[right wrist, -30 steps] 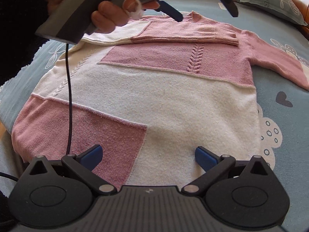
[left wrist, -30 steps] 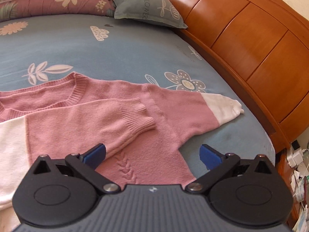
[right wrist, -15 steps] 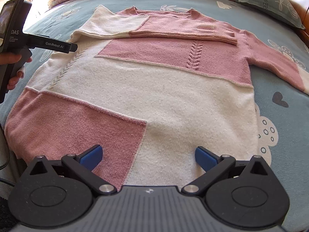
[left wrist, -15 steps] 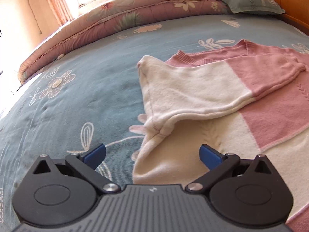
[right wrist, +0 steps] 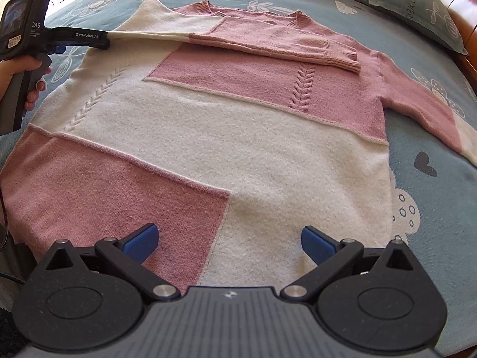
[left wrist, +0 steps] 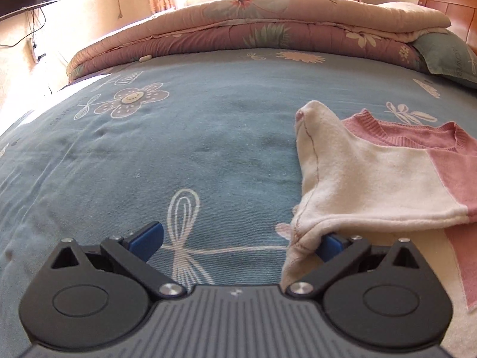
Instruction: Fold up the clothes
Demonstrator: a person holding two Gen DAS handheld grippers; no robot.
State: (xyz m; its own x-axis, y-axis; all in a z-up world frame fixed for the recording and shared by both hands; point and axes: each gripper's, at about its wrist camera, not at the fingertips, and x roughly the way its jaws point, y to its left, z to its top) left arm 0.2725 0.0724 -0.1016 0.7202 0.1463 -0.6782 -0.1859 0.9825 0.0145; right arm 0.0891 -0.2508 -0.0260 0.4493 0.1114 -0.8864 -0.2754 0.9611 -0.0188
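Note:
A pink and cream knitted sweater [right wrist: 238, 137] lies flat on the blue flowered bed sheet [right wrist: 432, 197]. Its left sleeve [right wrist: 268, 38] is folded across the chest, and the right sleeve [right wrist: 423, 107] lies stretched out to the side. My right gripper [right wrist: 229, 243] is open, low over the hem, with nothing between its fingers. My left gripper [left wrist: 238, 243] is open at the sweater's cream shoulder fold [left wrist: 357, 179]; its right finger [left wrist: 331, 246] sits under the fold's edge. In the right wrist view a hand [right wrist: 28, 68] holds the left gripper [right wrist: 101, 41] at that shoulder.
A folded pink quilt [left wrist: 268, 21] lies along the far side of the bed. A grey-green pillow [right wrist: 417, 9] rests by the wooden headboard [left wrist: 447, 3]. A cable [right wrist: 4, 232] hangs at the bed's near left edge. Bare sheet [left wrist: 149, 155] spreads left of the sweater.
My left gripper has swung from the sweater's right side to its left shoulder and moved in, so its right finger now sits under the cream fold. The right gripper has hardly moved.

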